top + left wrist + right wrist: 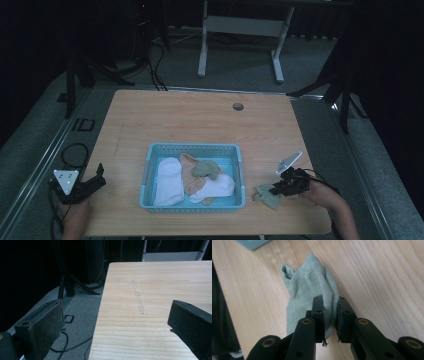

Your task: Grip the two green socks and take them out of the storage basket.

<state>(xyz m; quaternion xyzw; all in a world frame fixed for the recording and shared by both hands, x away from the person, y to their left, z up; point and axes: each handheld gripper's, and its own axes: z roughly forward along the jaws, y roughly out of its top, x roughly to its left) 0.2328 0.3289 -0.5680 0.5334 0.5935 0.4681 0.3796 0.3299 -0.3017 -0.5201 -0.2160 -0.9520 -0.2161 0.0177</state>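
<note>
Beside the basket [192,148], one green sock [266,195]; four socks inside.

A dim room, grey carpet floor [240,65], a white-legged desk frame [240,30] beyond the wooden table [200,120], walls seemingly black.
</note>
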